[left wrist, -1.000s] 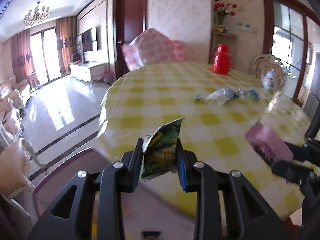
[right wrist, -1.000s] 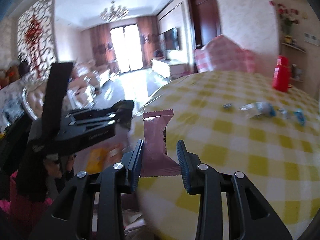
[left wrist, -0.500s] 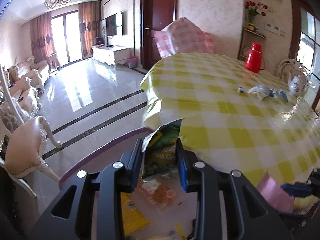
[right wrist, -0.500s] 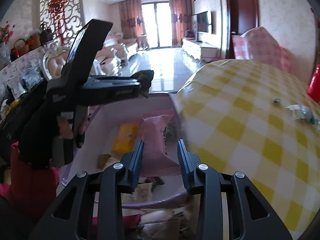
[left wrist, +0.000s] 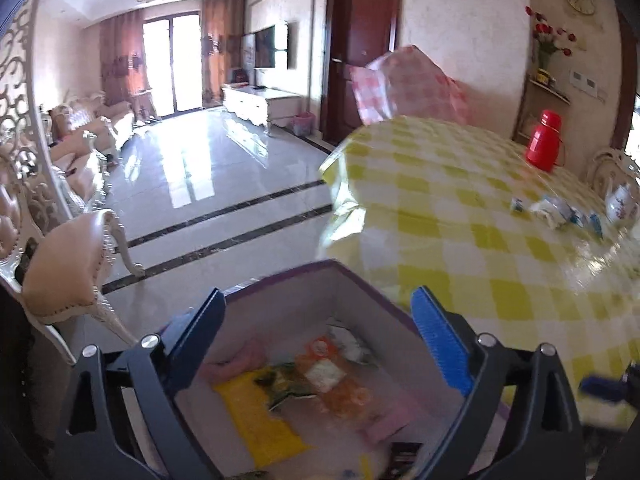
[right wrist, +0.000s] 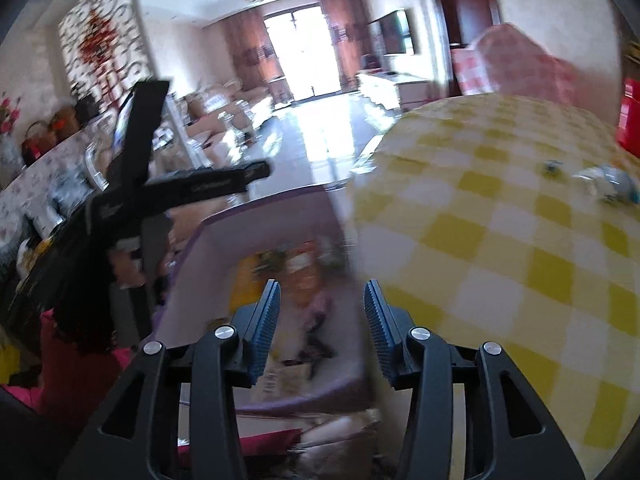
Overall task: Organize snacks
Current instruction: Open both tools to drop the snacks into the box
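The green snack packet [left wrist: 290, 386] now lies loose on the floor of the purple-rimmed box [left wrist: 280, 276], on top of a yellow packet [left wrist: 260, 416] and touching an orange one [left wrist: 340, 384], at about six o'clock in the left wrist view. A second ago it was pinched in the left gripper [left wrist: 316, 340]; those jaws have just been opening and now stand wide, with nothing between them, directly above the box. The pink packet [right wrist: 318, 306] that the right gripper [right wrist: 320, 320] carried shows only as a blurred pink patch inside the box, just ahead of that gripper. Its jaws have just been opening too and stand partly apart, the pads pressing on nothing I can make out. Both drops look done, so two more snacks are stowed. On the yellow-checked bench [left wrist: 480, 208], a small cluster of wrappers [left wrist: 556, 208] waits at about three o'clock, likely the next to collect, near a red flask [left wrist: 545, 146].
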Tool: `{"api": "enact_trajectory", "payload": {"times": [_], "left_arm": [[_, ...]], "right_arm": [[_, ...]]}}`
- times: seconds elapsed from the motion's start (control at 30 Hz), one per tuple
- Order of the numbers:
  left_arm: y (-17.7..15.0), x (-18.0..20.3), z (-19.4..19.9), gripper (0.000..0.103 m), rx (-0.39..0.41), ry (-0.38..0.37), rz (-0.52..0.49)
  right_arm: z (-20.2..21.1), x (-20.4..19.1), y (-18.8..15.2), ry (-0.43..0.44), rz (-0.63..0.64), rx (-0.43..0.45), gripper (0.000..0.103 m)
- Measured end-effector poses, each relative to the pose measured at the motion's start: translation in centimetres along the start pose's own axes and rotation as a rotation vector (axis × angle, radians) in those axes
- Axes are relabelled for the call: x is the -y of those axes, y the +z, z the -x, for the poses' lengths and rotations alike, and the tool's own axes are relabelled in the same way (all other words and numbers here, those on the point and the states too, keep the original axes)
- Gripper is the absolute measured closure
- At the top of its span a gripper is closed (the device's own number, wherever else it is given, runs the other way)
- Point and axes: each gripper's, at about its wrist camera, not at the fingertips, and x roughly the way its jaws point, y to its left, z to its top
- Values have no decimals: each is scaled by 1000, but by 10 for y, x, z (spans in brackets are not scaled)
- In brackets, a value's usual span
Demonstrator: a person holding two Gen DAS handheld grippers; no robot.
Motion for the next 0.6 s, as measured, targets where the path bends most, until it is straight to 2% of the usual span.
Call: {"api": "enact_trajectory", "payload": {"times": [0.1, 0.23, 0.37, 0.43, 0.53, 0.6], "left_arm": [[-2, 28, -10, 9, -37, -15, -43], [-1, 93, -15, 8, -77, -168, -150], [10, 173, -27, 8, -125, -305, -256], [18, 214, -38, 4, -148, -362, -289], [24, 279, -65, 3, -196, -416, -309], [27, 322, -84, 3, -230, -450, -321]], "right_arm": [[12, 27, -4, -63, -42, 21, 57], [35, 79, -14, -199, -102, 50, 49], [62, 134, -23, -328, -178, 70, 49], [78, 165, -23, -384, -212, 89, 49], [100, 215, -22, -486, -255, 103, 46], [112, 263, -19, -541, -319, 99, 45]]}}
